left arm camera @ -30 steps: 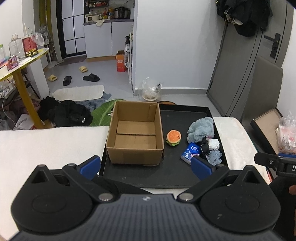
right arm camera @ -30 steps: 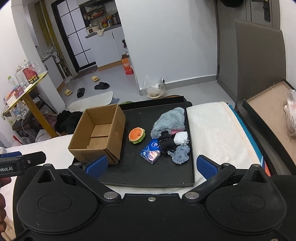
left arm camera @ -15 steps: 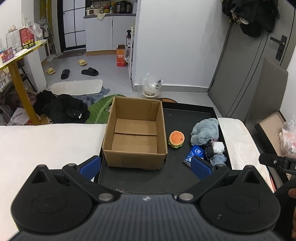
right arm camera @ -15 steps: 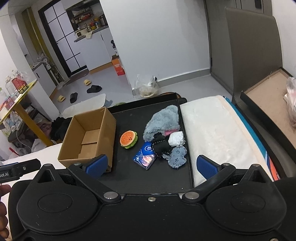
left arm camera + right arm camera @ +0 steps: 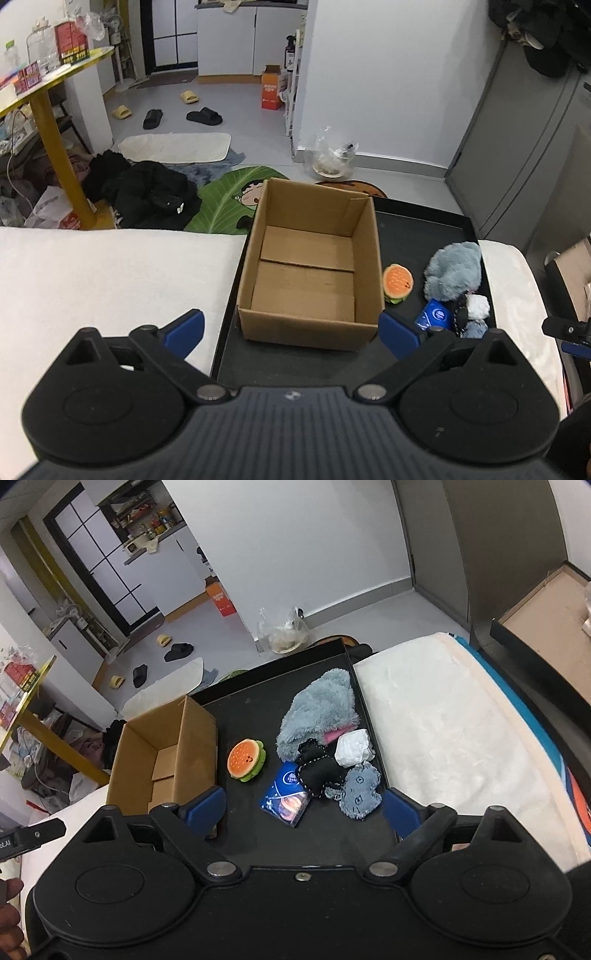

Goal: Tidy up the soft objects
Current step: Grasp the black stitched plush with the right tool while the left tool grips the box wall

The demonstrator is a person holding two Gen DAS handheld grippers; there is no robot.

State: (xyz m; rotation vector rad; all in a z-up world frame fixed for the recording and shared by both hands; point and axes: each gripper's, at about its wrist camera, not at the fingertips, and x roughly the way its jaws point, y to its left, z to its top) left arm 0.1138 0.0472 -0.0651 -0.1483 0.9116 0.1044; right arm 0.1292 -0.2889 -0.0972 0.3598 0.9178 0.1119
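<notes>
both claws have come in lower and closer over the flat black tray (image 5: 354, 834) since a second ago. the right claw (image 5: 303, 808) is closing from its widest with nothing between the tips, above the blue tissue packet (image 5: 286, 794) and black stitched plush (image 5: 316, 771). the left claw (image 5: 290, 328) stands wide and bare before the open brown cardboard box (image 5: 310, 273) — empty, so sorting has not yet begun.

A small home apt: kitchen counter (image 5: 147, 544) w/ pots at back, slippers (image 5: 204, 115) on floor, clothes (image 5: 147, 195) lying beside a yellow table (image 5: 48, 110).
</notes>
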